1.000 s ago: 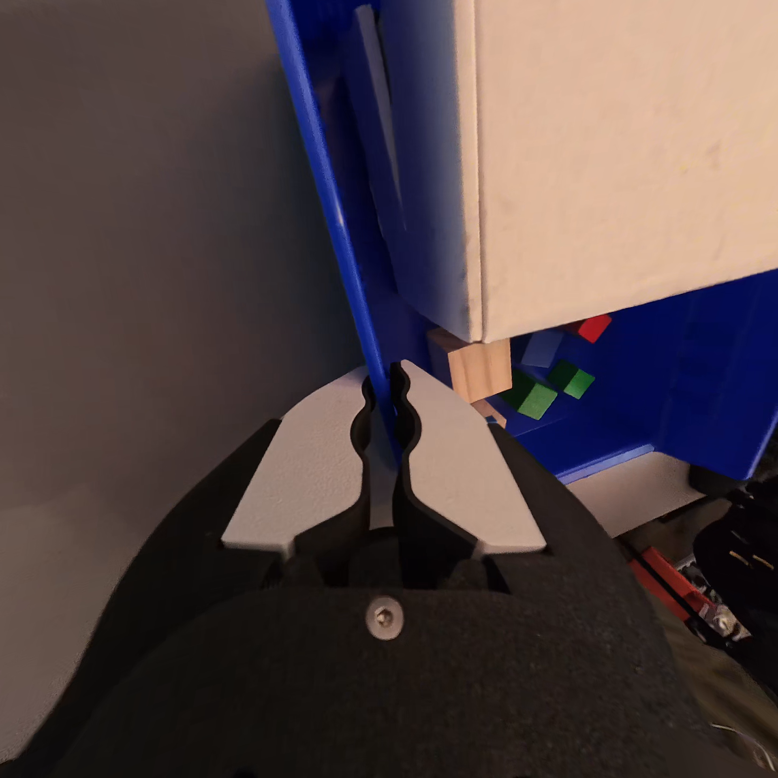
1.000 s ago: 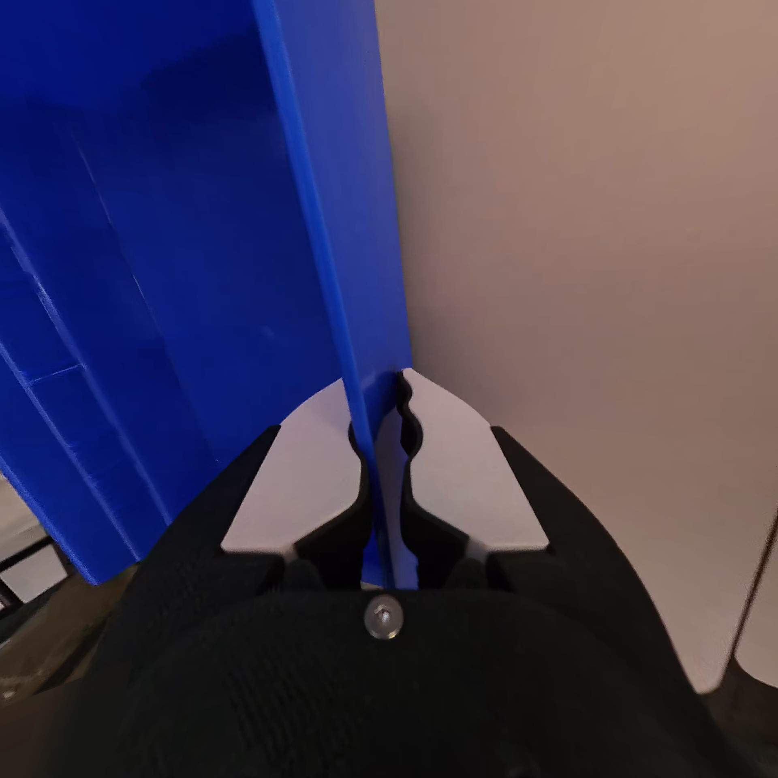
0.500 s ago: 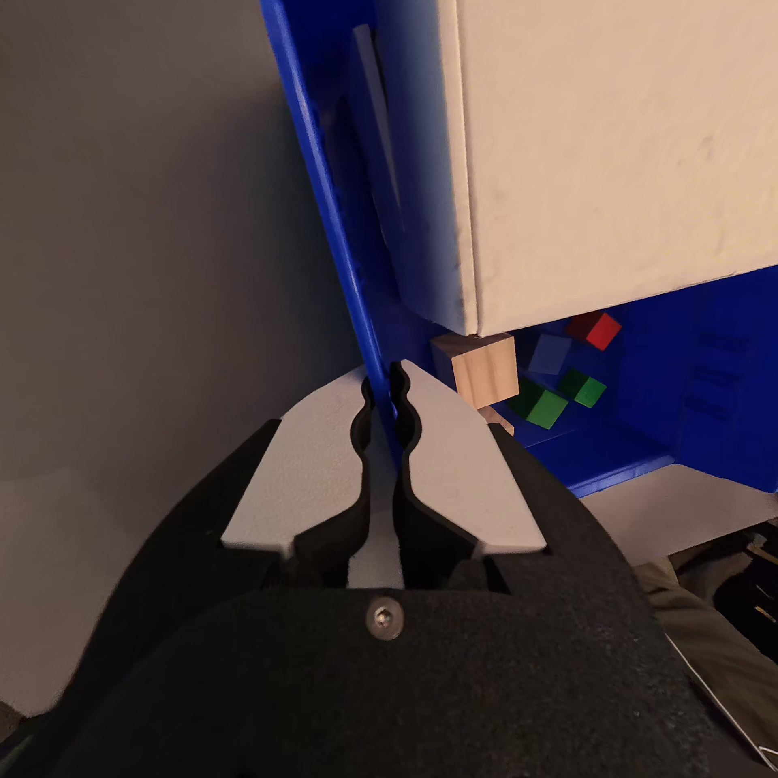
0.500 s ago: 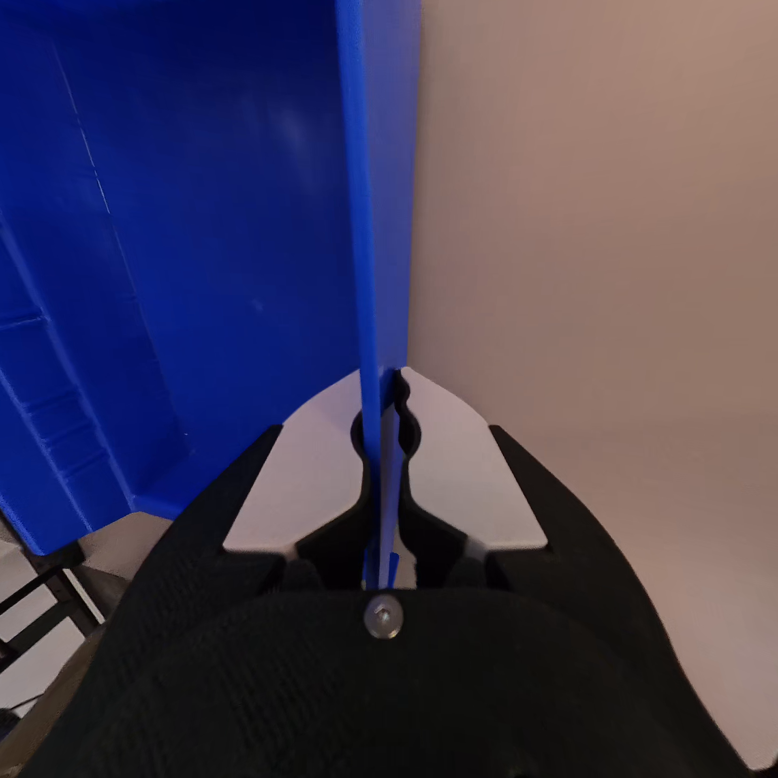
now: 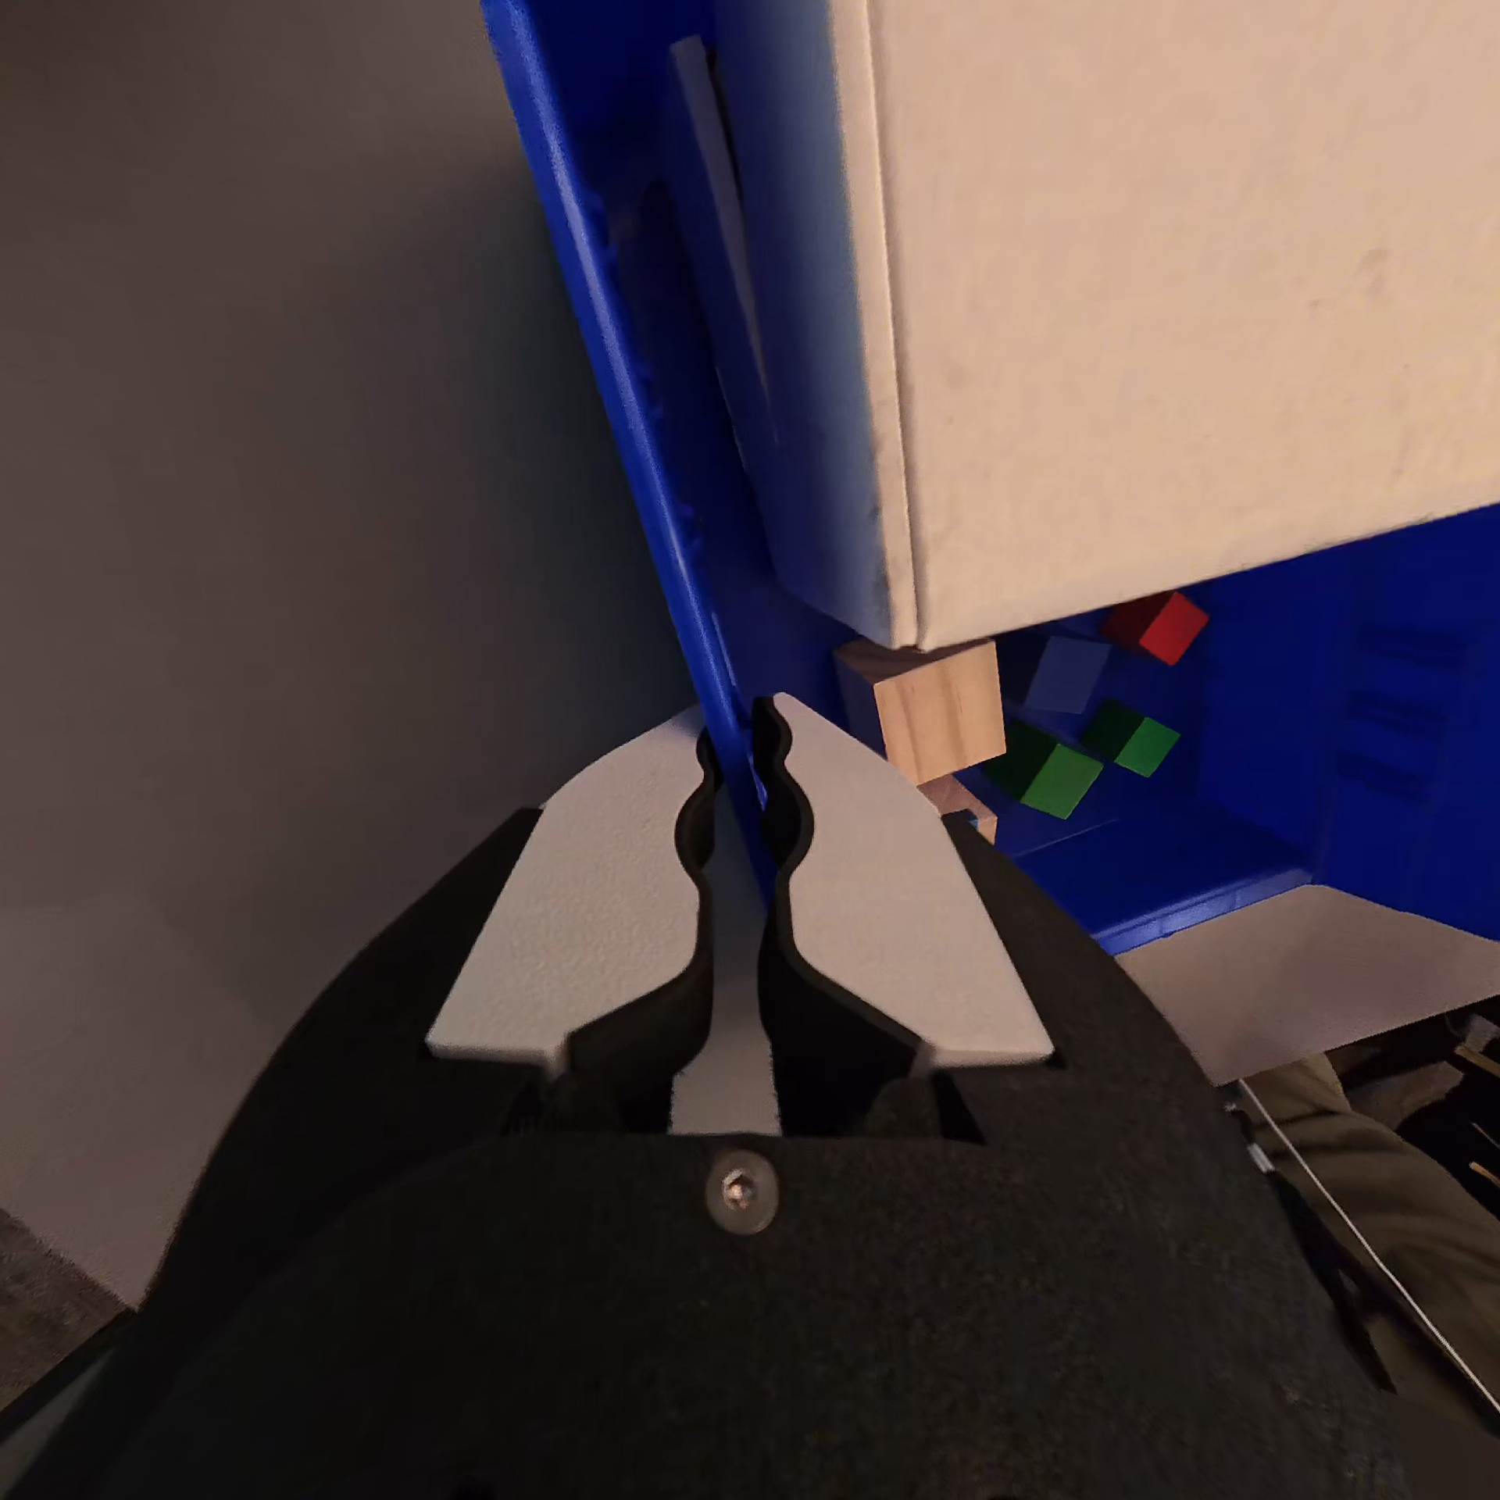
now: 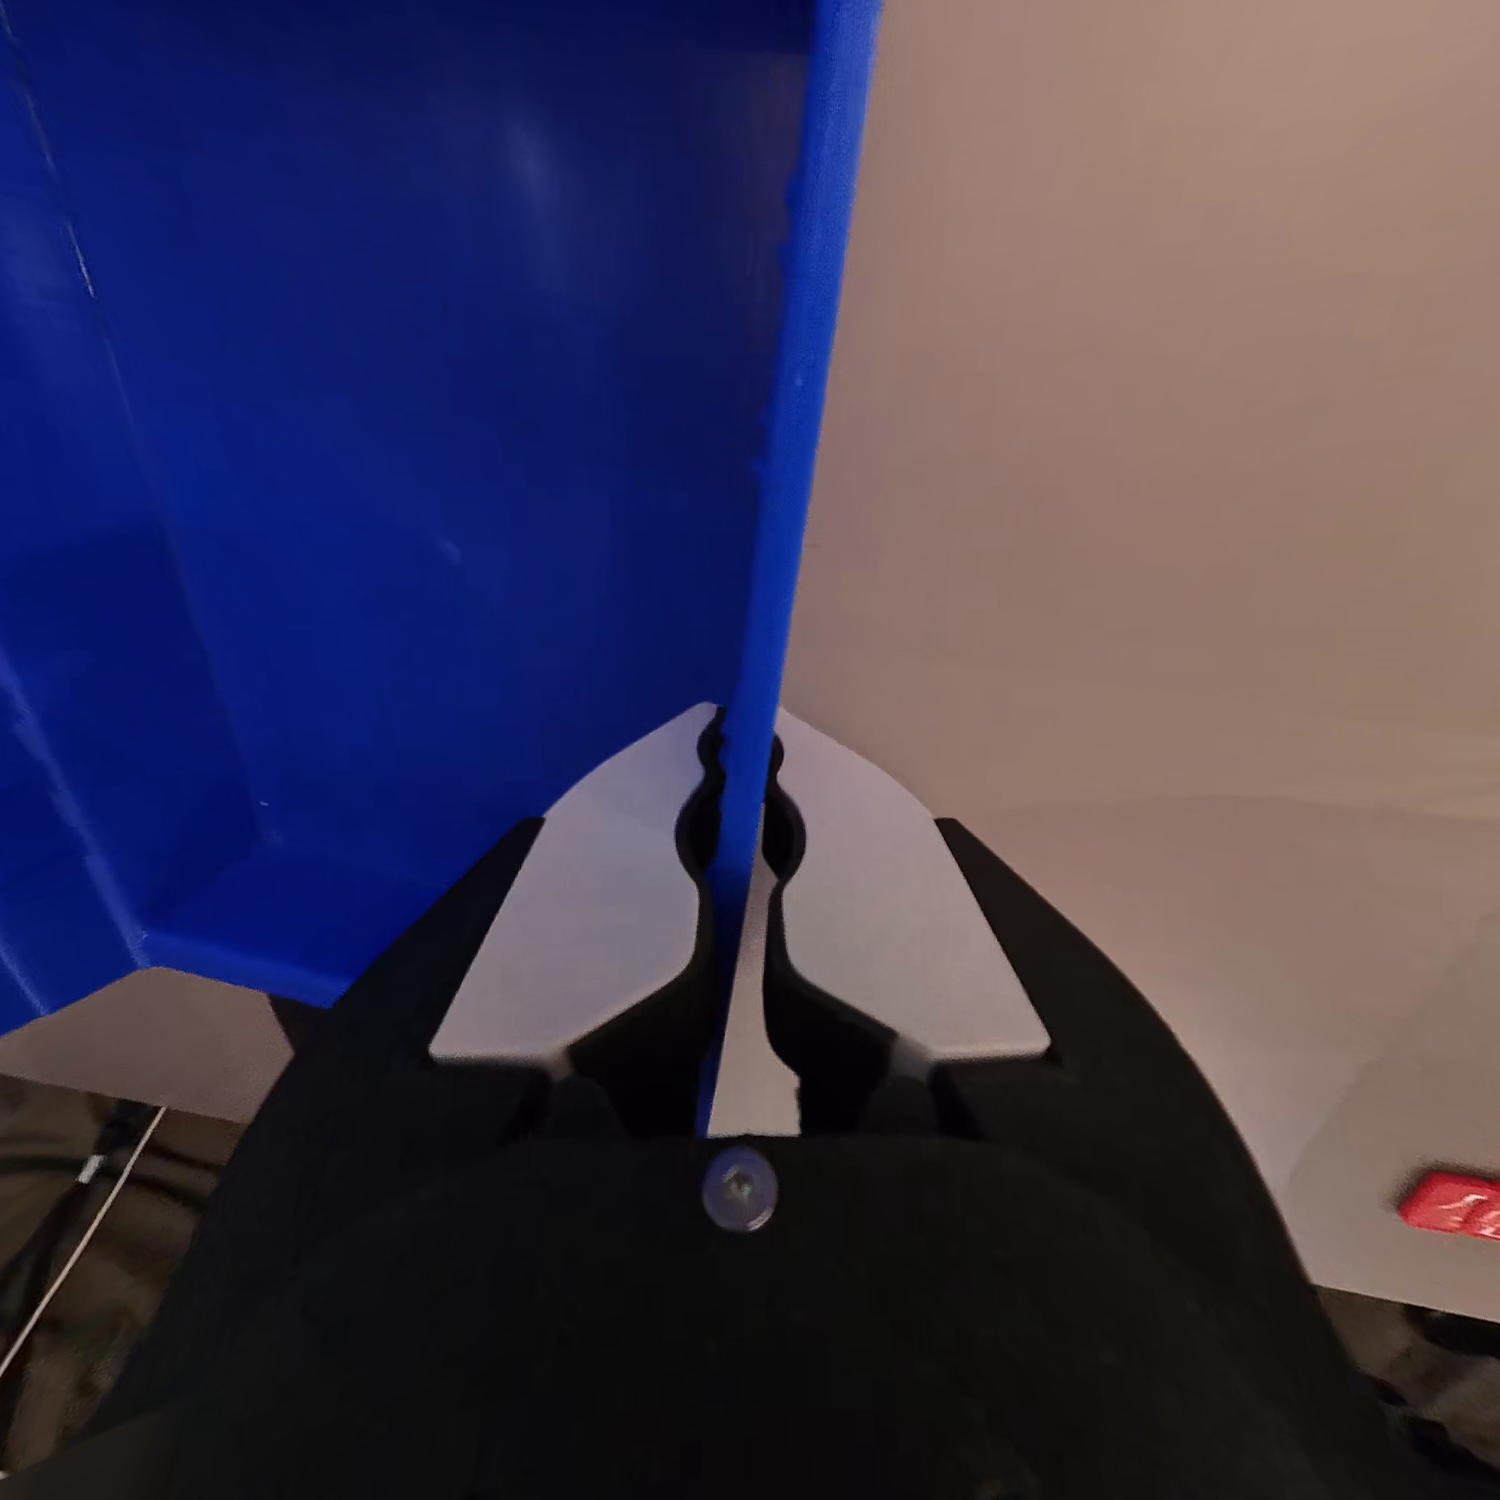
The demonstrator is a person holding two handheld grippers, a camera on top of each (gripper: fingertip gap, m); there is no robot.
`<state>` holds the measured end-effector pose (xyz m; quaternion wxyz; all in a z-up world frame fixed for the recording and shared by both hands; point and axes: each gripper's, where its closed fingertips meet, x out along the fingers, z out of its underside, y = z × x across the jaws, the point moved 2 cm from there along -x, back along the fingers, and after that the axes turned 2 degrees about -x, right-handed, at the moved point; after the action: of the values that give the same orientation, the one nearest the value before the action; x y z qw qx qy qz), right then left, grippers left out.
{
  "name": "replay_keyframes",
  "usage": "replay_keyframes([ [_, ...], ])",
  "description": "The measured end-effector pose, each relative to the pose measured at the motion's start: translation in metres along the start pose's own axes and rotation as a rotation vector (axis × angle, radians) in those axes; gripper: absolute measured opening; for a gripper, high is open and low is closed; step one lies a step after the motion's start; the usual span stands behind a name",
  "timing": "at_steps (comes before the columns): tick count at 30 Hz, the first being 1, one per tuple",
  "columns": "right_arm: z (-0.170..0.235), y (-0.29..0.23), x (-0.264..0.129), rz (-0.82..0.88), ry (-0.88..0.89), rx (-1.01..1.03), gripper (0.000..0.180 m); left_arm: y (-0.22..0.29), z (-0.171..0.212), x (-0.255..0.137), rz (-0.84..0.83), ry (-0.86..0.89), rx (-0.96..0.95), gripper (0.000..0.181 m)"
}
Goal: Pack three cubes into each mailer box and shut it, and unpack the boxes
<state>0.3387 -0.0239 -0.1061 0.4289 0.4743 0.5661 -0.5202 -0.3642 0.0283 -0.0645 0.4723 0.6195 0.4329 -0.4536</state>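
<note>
My left gripper point(image 5: 734, 722) is shut on the left rim of a blue plastic bin point(image 5: 625, 341). My right gripper point(image 6: 743, 726) is shut on the bin's right wall point(image 6: 799, 406). Inside the bin a white mailer box point(image 5: 1177, 308) fills the upper part of the left wrist view. Under its corner sits a bare wooden cube point(image 5: 937, 710). Beside it lie a blue cube point(image 5: 1063, 674), a red cube point(image 5: 1161, 625) and two green cubes point(image 5: 1055, 775) point(image 5: 1136, 739). The right wrist view shows only bare blue bin interior point(image 6: 406, 487).
The bin rests on a pale table point(image 5: 243, 487) that also shows in the right wrist view point(image 6: 1136, 487). The table's front edge point(image 5: 1299, 998) runs just below the bin. A red item point(image 6: 1453, 1217) lies at the table's right edge. Dark clutter and cables lie below. Some 70 cm of space lies between my two pairs of fingers.
The bin has shifted in both views: more of its near wall and the table edge below it show now. The cubes sit slightly farther from the box corner. Both grippers stay shut on the rims.
</note>
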Motion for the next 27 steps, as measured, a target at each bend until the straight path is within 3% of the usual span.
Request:
replay_keyframes([
  [11,-0.001,0.005,0.000,0.069,-0.013,-0.106,0.009,-0.022,0.001,-0.005,-0.009,0.009,-0.037,0.006],
  [16,0.004,0.008,0.002,0.127,-0.024,-0.151,0.019,-0.033,0.000,-0.007,-0.002,0.022,-0.048,0.006],
  [20,0.004,0.004,0.001,0.073,-0.016,-0.102,0.009,-0.045,0.001,-0.009,0.000,0.044,-0.069,0.005],
  [27,0.006,0.013,-0.001,0.068,-0.013,-0.151,0.009,-0.069,0.008,-0.015,0.020,0.084,-0.118,0.005],
])
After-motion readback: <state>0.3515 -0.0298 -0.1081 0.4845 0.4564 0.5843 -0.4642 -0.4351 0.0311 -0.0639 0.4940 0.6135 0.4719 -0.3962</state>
